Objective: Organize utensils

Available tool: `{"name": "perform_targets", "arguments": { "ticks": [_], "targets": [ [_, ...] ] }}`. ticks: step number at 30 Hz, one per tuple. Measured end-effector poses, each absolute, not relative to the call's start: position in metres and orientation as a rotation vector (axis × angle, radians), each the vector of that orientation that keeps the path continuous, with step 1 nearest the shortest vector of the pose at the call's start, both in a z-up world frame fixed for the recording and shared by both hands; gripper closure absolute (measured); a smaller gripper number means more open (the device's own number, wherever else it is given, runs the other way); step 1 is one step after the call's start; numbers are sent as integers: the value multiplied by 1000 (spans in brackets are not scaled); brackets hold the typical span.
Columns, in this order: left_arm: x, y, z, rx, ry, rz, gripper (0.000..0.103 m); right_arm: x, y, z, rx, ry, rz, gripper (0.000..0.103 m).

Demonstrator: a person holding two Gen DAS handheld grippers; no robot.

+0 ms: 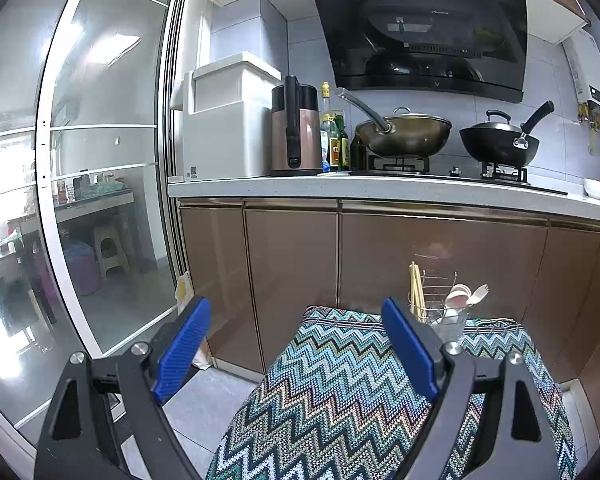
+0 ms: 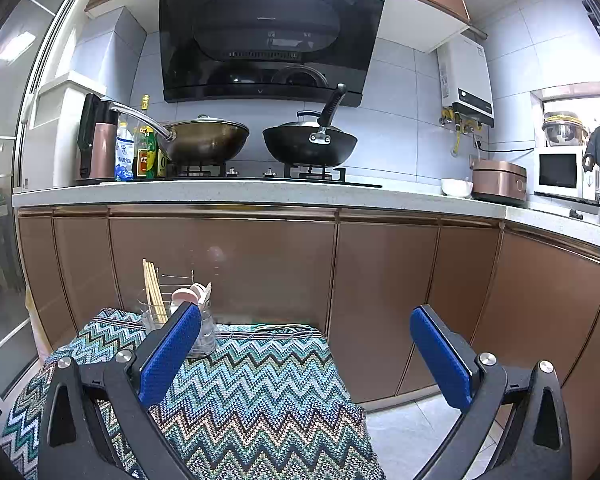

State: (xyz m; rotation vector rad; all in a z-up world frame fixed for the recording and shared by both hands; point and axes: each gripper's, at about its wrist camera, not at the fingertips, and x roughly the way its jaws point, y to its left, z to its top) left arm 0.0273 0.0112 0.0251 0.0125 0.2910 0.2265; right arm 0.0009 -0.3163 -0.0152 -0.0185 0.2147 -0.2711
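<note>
A wire utensil holder (image 1: 440, 308) stands at the far edge of a zigzag-patterned cloth (image 1: 332, 392). It holds wooden chopsticks (image 1: 417, 294), pink spoons (image 1: 458, 295) and a pale fork (image 1: 478, 294). In the right wrist view the holder (image 2: 180, 312) is at the cloth's (image 2: 252, 392) far left, with chopsticks (image 2: 153, 290) and spoons (image 2: 190, 294). My left gripper (image 1: 296, 324) is open and empty, short of the holder. My right gripper (image 2: 306, 330) is open and empty, to the holder's right.
Brown cabinet doors (image 2: 220, 264) stand right behind the cloth under a white counter (image 2: 260, 194). On it are two woks (image 2: 310, 142), bottles (image 2: 144, 156), a kettle (image 1: 296, 132) and a rice cooker (image 2: 498, 180). A glass sliding door (image 1: 100, 160) is at the left.
</note>
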Motion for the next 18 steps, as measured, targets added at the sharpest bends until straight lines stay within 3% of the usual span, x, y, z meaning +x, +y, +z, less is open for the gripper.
{"name": "perform_targets", "arguments": {
  "ticks": [18],
  "targets": [
    [26,8,24,21,282,220,16,1,-315,-17,-21,216,-271,0]
  ]
}}
